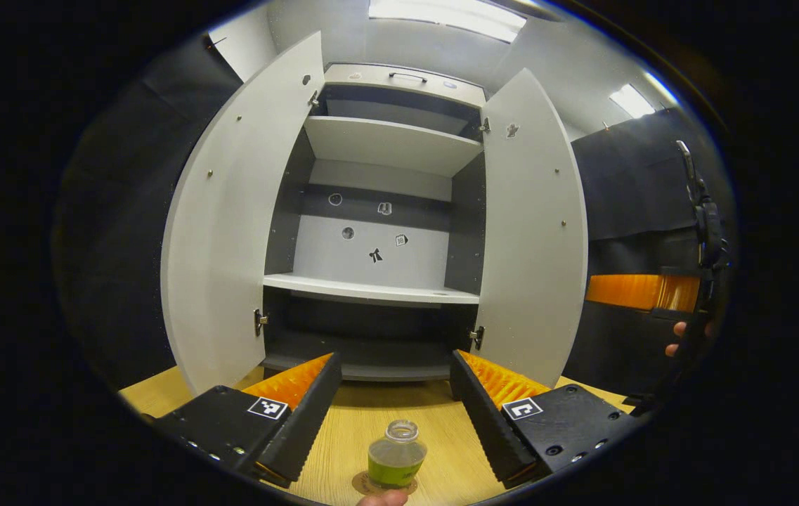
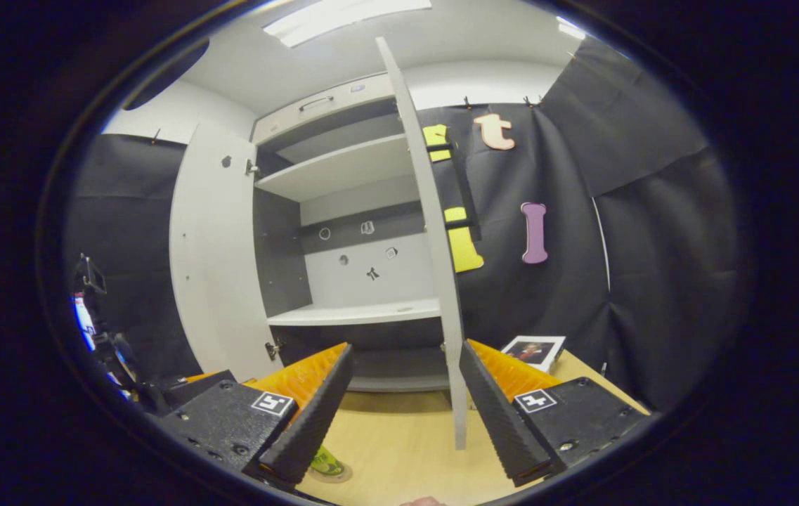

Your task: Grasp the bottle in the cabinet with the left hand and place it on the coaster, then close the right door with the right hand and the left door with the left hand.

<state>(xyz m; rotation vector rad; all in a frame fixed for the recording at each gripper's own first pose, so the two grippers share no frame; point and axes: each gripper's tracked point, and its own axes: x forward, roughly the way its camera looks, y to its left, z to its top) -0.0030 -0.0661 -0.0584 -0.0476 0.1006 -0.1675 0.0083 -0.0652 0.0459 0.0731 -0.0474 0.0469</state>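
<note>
The bottle stands upright on the coaster at the bottom centre of the left gripper view, between the wide-open fingers of the left gripper and touched by neither. So the doors look to be next. In the right gripper view the right gripper is spread wide too, holding nothing, and the right door stands edge-on straight ahead, its tall edge running up the frame just right of centre. The left door hangs open at left.

Black gripper bodies, square markers
</note>
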